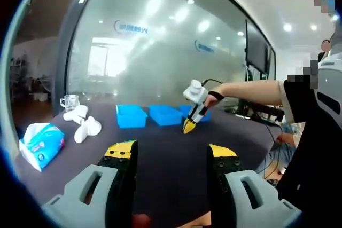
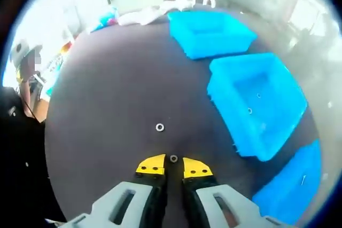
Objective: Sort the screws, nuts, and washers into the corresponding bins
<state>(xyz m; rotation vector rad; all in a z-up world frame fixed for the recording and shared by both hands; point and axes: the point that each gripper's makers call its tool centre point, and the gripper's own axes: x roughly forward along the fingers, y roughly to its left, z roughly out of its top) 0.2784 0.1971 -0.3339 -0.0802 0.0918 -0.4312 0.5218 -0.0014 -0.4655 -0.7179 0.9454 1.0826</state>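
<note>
In the right gripper view my right tool [image 2: 173,167] points down at the dark, matte table [image 2: 101,105], its yellow-tipped jaws drawn close with only a narrow slot between them, and a small ring-shaped piece, a nut [image 2: 173,158] I judge, though it is too small to be sure, sits right at the mouth of that slot at lower centre. I cannot tell whether the jaws already pinch it or merely flank it. A flat, shiny washer [image 2: 160,127] lies a little further up the frame and slightly left, well apart from the tips. Being round, neither piece has a long axis to line up with; what matters is that the nut lies dead ahead of my right tool, so the right hand is plainly the nearer one. The bins lie to the right of frame: a glossy blue plastic middle bin [image 2: 256,105] with a few tiny pieces on its floor, a far bin [image 2: 211,31] at upper centre, and a near bin [image 2: 291,190] at lower right. In the left gripper view my left tool [image 1: 172,153] hangs wide apart and holding nothing, low over the table, with a tissue pack [image 1: 41,143] at left.
</note>
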